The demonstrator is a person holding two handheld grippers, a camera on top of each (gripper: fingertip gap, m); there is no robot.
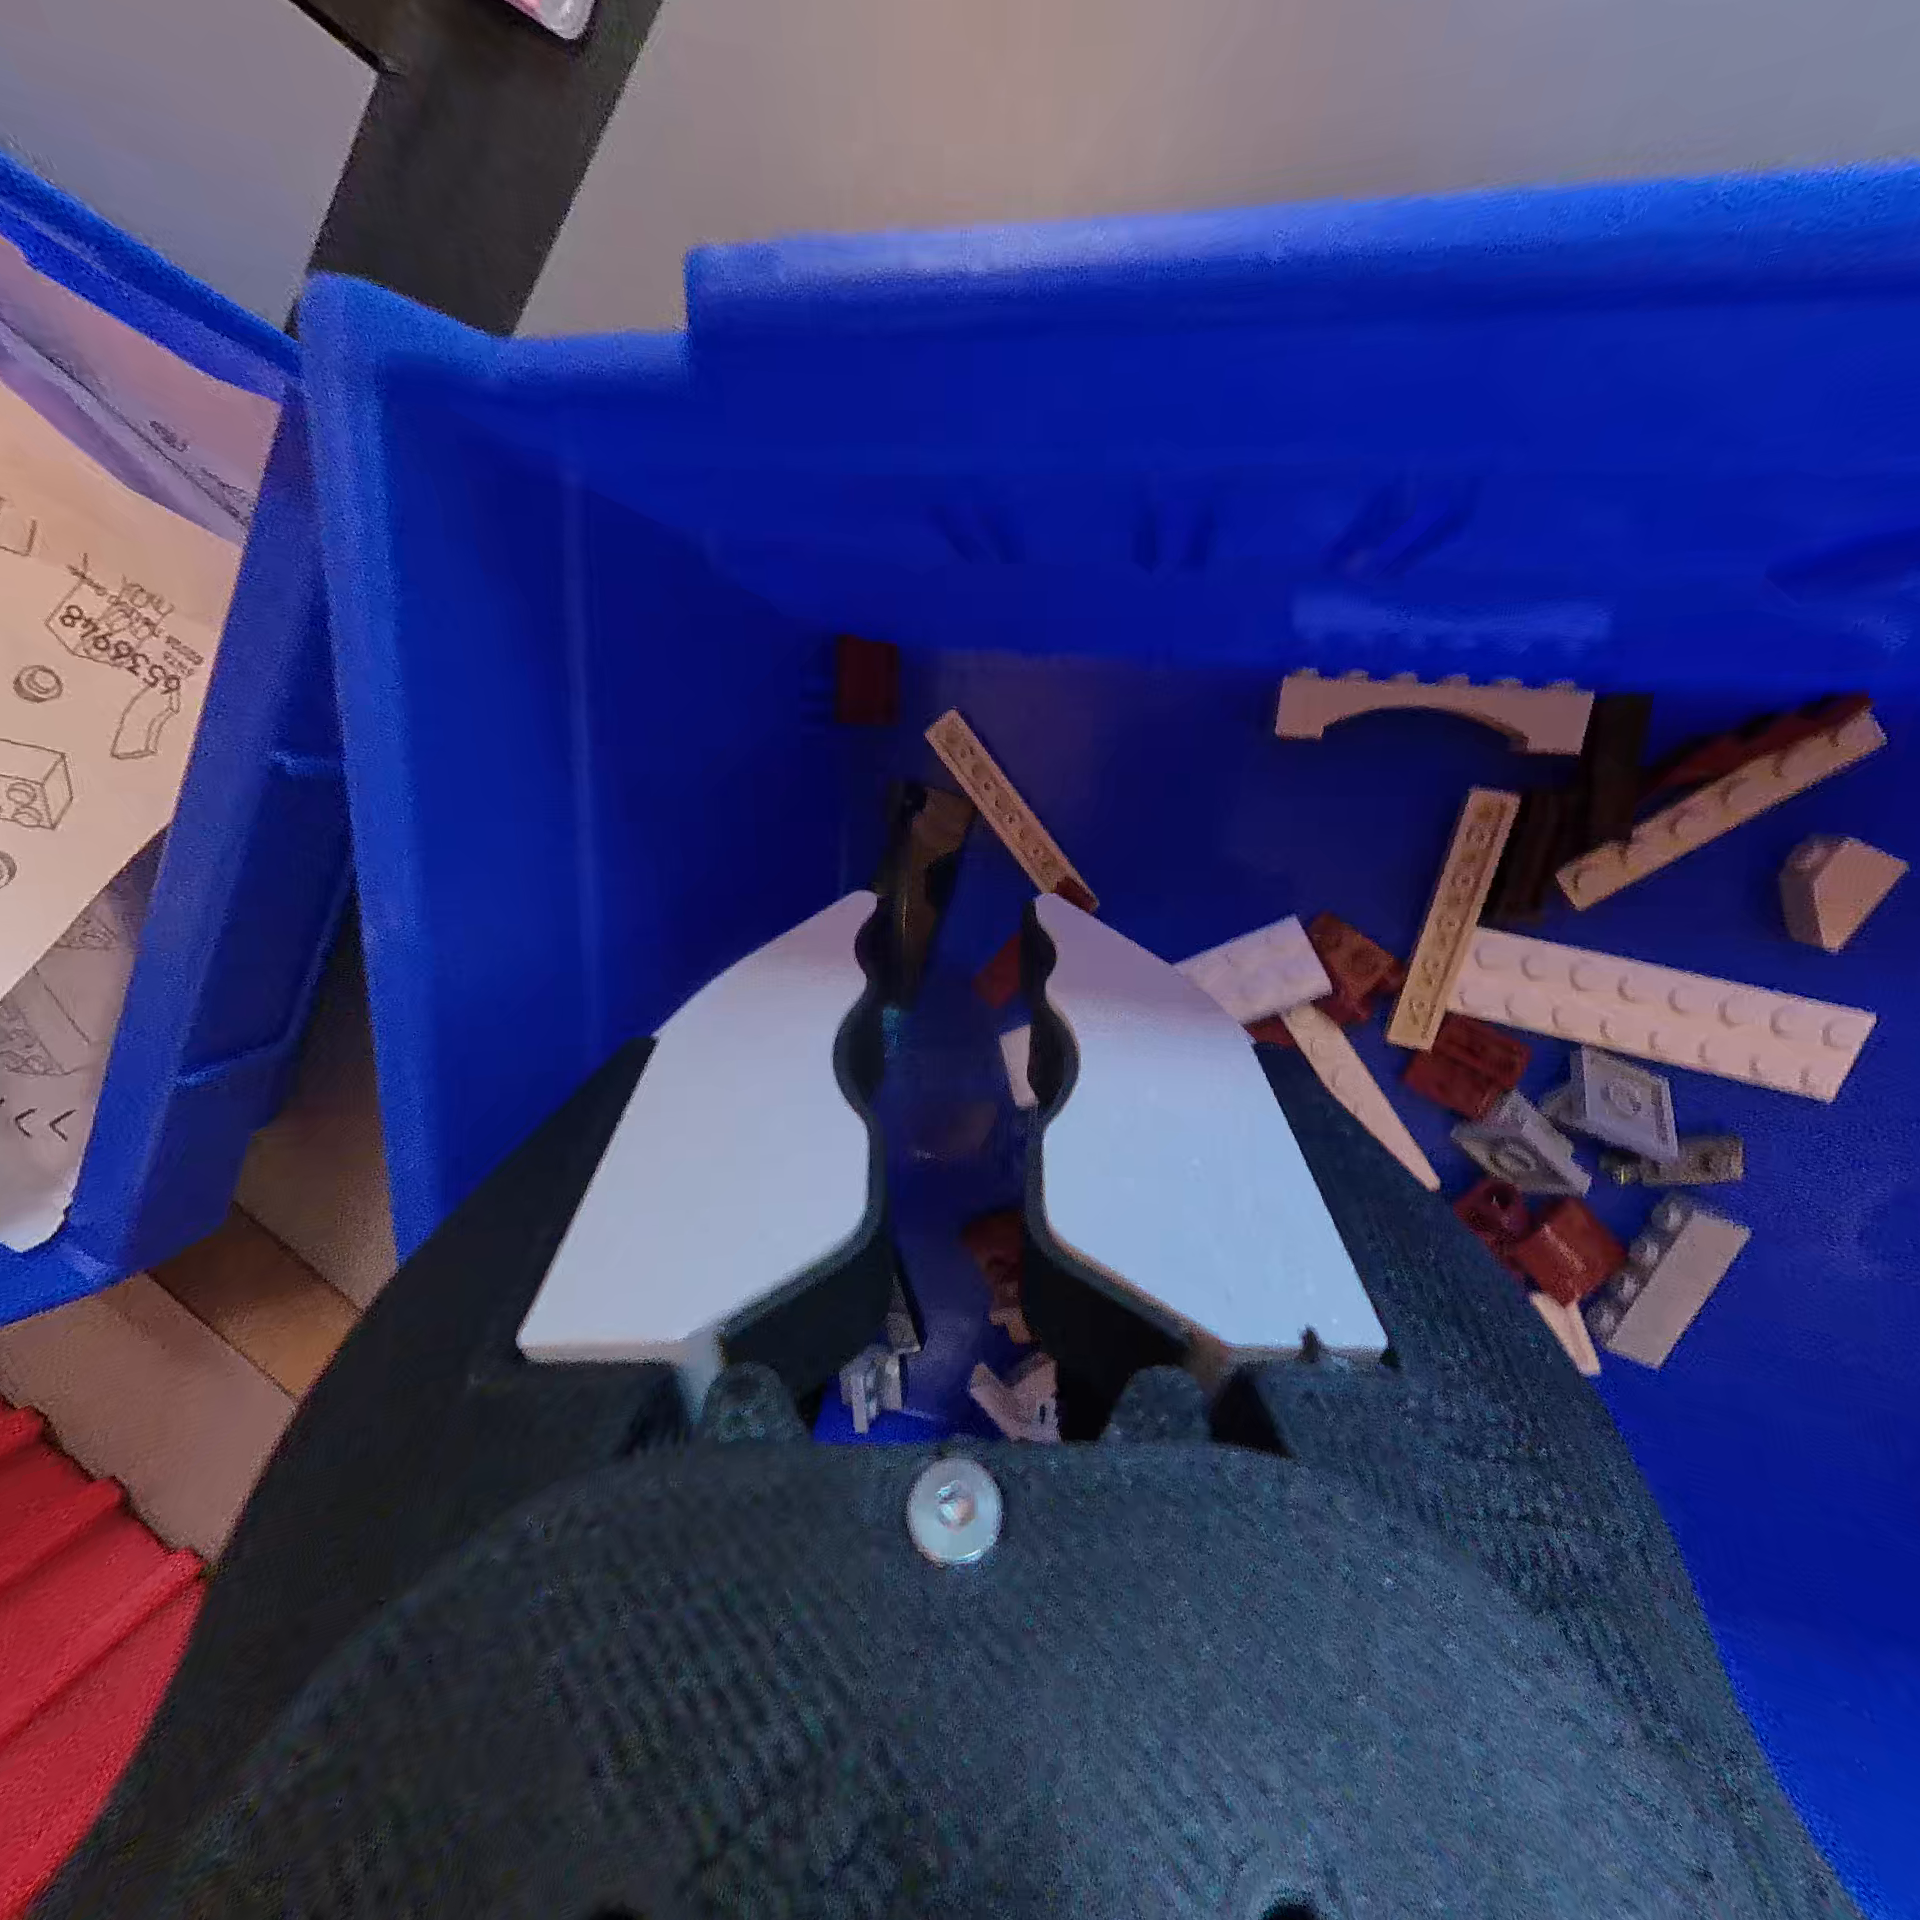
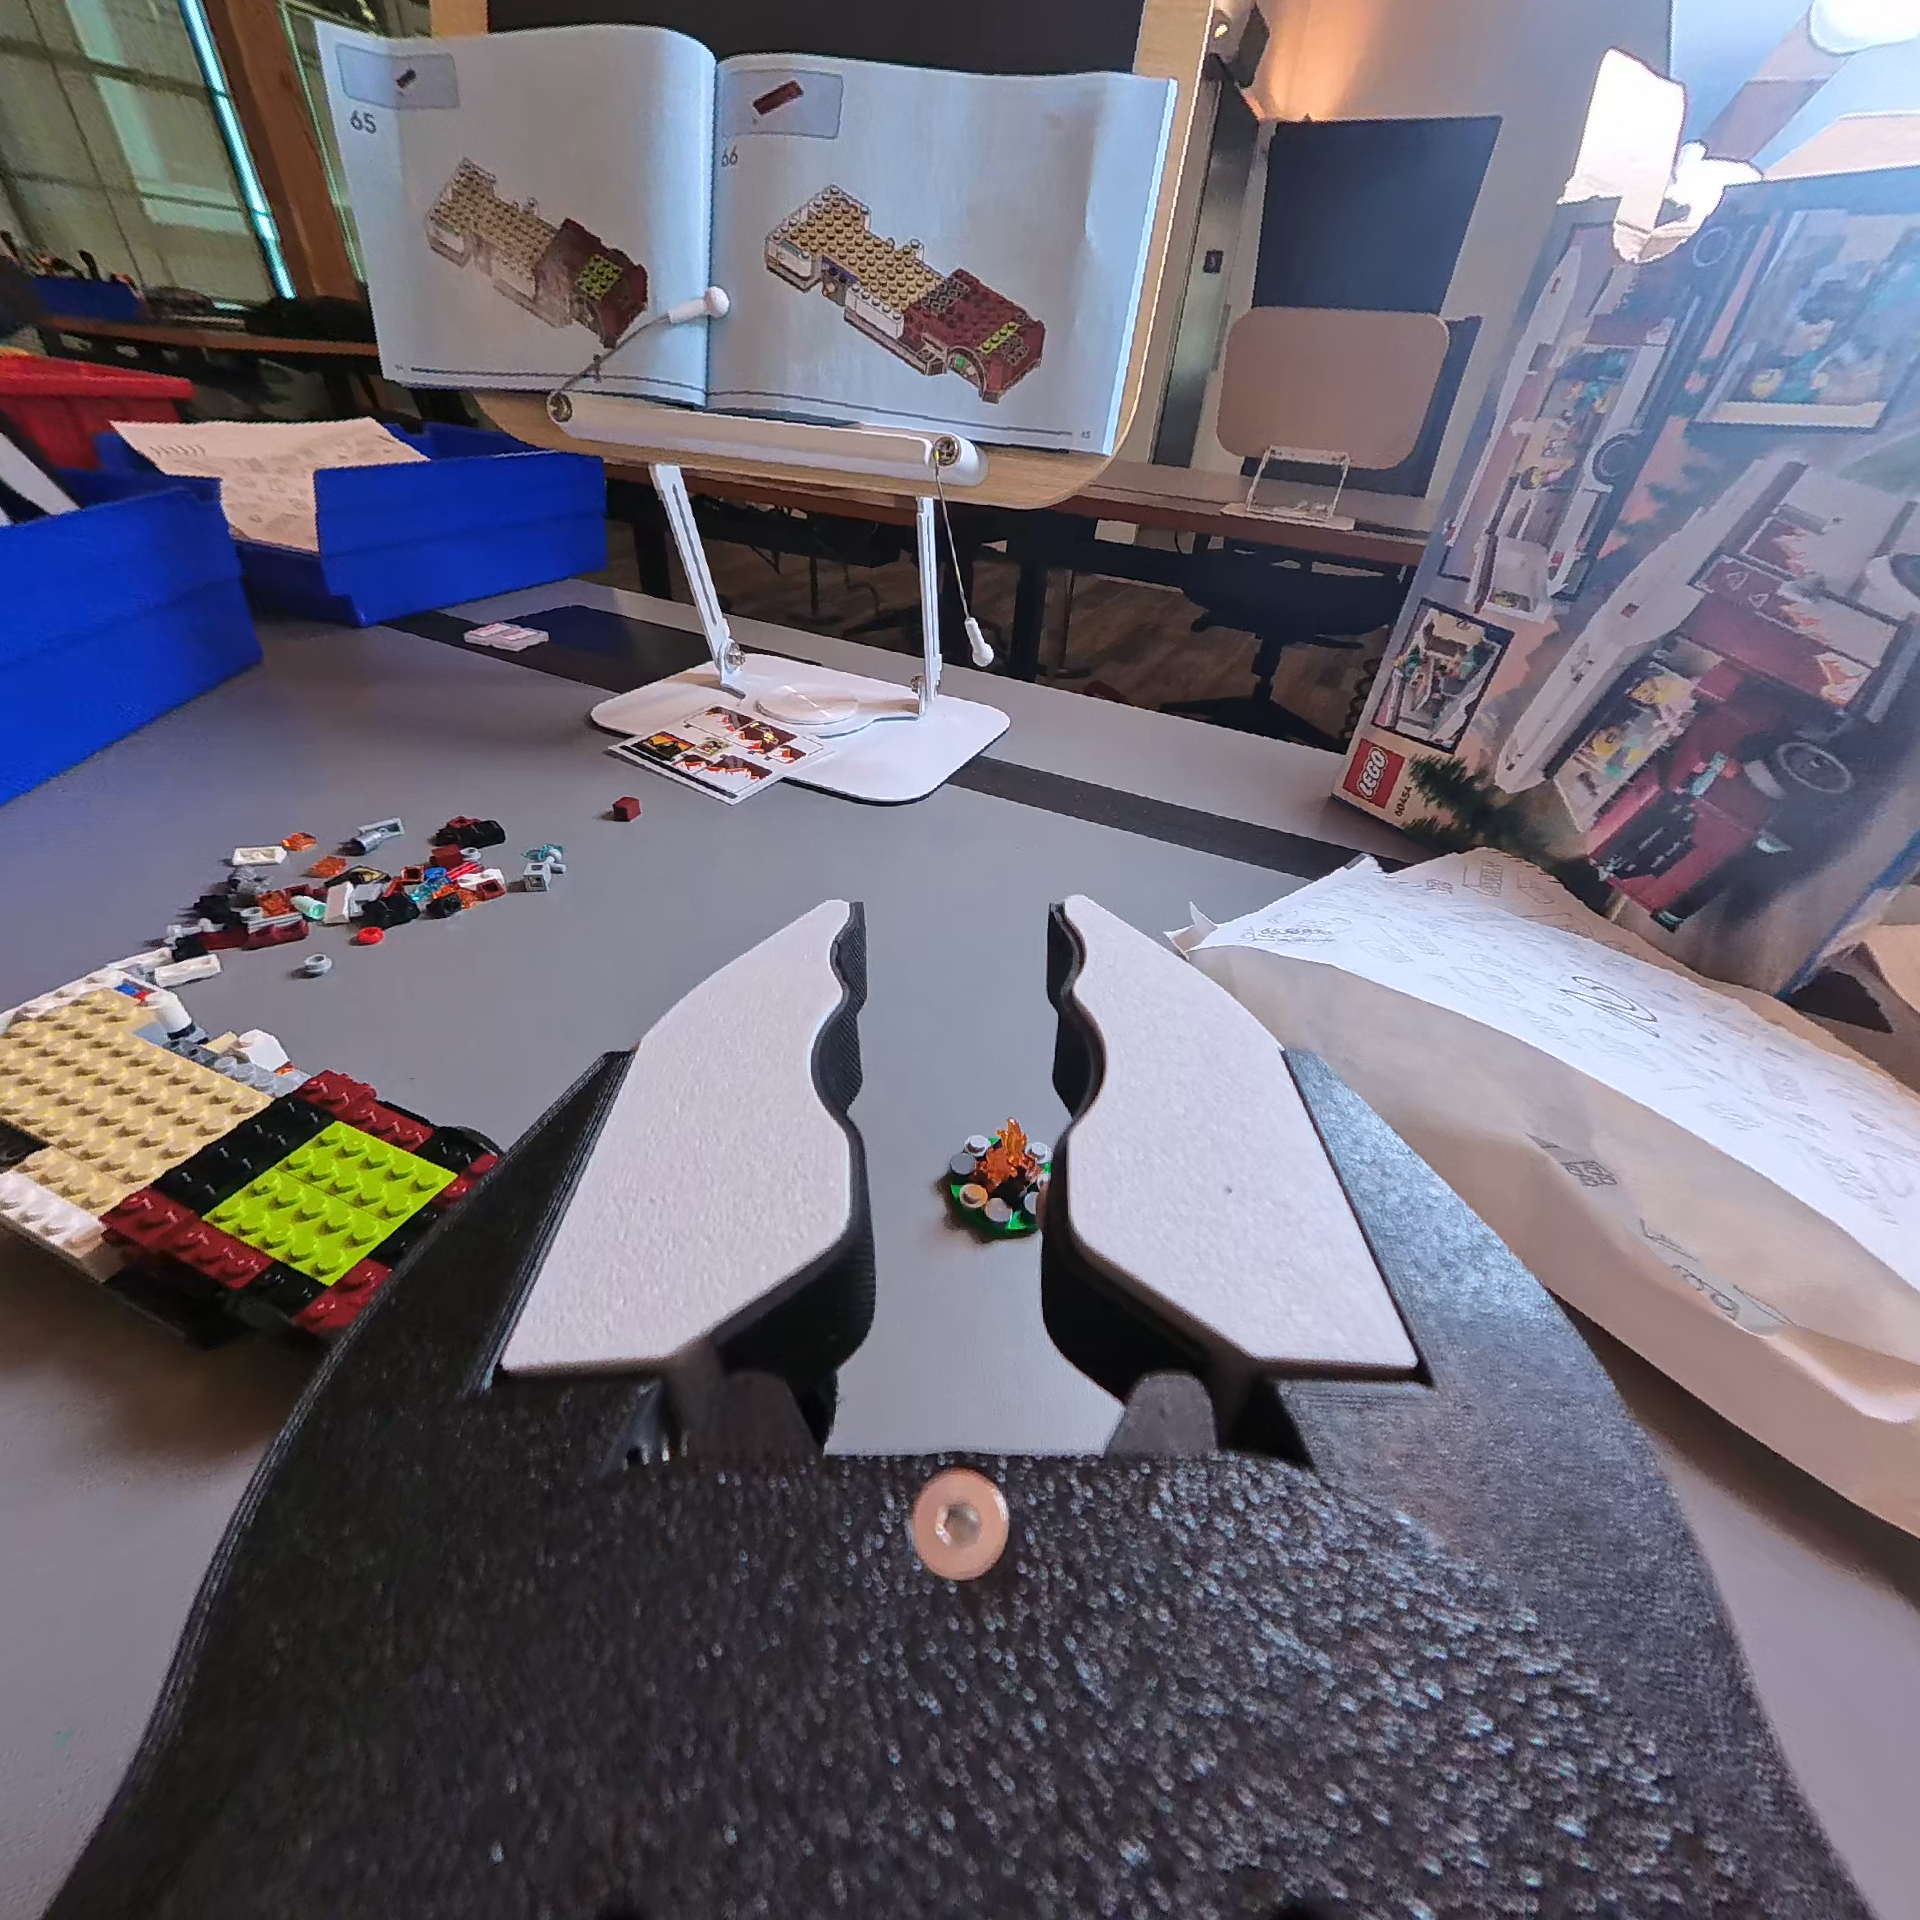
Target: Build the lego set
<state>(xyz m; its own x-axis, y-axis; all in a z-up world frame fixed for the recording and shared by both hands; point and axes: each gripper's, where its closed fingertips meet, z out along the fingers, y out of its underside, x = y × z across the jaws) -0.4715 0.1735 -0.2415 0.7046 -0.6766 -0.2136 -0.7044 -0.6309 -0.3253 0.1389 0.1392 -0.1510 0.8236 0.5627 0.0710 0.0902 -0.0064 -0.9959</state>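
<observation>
The left gripper (image 1: 951,914) is down inside a blue bin (image 1: 623,831), nosed into its far left corner, with its jaws released. Bare bin floor shows between the pads and nothing is pinched. A long tan strip plate (image 1: 1003,805) lies slantwise just past the right fingertip. A small dark piece (image 1: 920,842) sits right at the left fingertip, though I cannot tell whether it touches. My worry is that closing here could catch both at once, or nudge the strip so it skids off into the corner. The bin's left wall is close on that side and the far wall rises just ahead, so there is little room either way. The open room is toward the bin's right half, but the loose pieces (image 1: 1507,1039) are heaped there.

The right gripper (image 2: 956,914) hangs over the grey desk (image 2: 727,904), jaws apart and holding nothing. A small campfire piece (image 2: 997,1174) on a green base stands on the desk between the fingers, hard by the right finger (image 2: 1174,1122) but apparently not pressed by either pad. I judge that a sideways drift would tip it or sweep it along. A paper bag (image 2: 1558,1091) crowds the desk's right edge and a part-built model (image 2: 239,1174) lies at the near left, so both sides are hemmed in. Straight ahead the desk is bare as far as the white book stand (image 2: 810,727).
</observation>
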